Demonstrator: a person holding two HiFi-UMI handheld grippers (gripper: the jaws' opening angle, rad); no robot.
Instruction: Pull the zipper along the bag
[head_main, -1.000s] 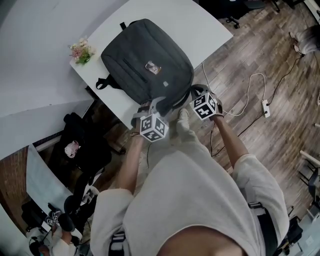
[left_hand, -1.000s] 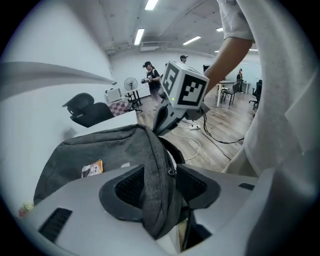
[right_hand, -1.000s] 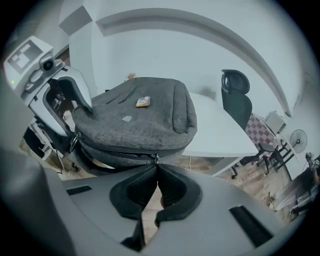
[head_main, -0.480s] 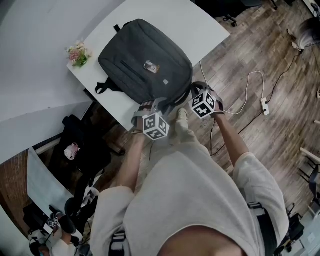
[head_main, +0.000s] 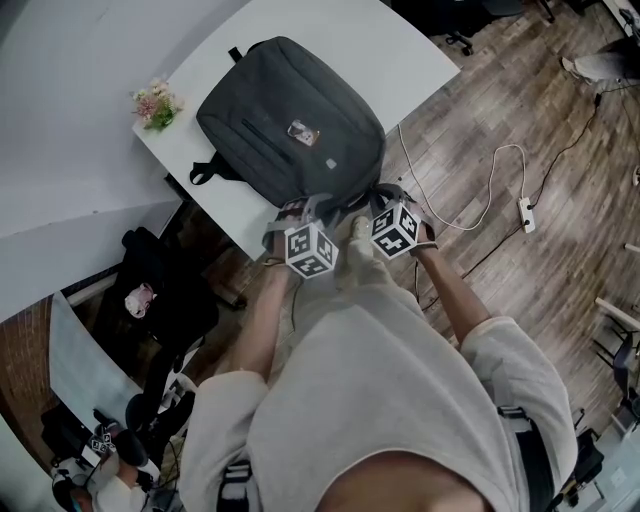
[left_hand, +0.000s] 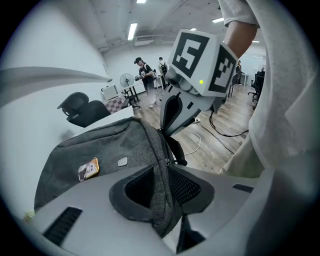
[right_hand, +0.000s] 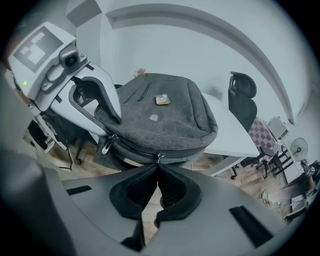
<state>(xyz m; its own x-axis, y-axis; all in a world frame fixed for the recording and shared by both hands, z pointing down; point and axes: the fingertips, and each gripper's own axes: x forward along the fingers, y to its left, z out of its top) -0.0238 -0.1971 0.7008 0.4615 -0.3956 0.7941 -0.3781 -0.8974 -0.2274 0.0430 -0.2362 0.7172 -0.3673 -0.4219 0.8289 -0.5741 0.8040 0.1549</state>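
A dark grey backpack (head_main: 290, 130) lies flat on the white table (head_main: 400, 50), and both grippers are at its near edge. My left gripper (head_main: 303, 210) has just been closing. In the left gripper view the left gripper (left_hand: 161, 192) is shut on a fold of the bag's grey fabric (left_hand: 157, 165). My right gripper (head_main: 374, 194) sits just to its right, pointing steeply down. In the right gripper view the right gripper (right_hand: 158, 169) is shut on the small metal zipper pull (right_hand: 159, 158) on the zipper line along the bag's side. A second pull (right_hand: 107, 144) hangs further left.
A small bunch of flowers (head_main: 155, 104) lies at the table's far left corner. A white cable and power strip (head_main: 527, 210) run over the wood floor on the right. A black chair (head_main: 150, 295) stands below the table's left side. People (left_hand: 142, 72) stand far off in the room.
The right gripper has slid left along the bag's near edge, toward the left gripper. The left gripper has stayed at the bag's near edge.
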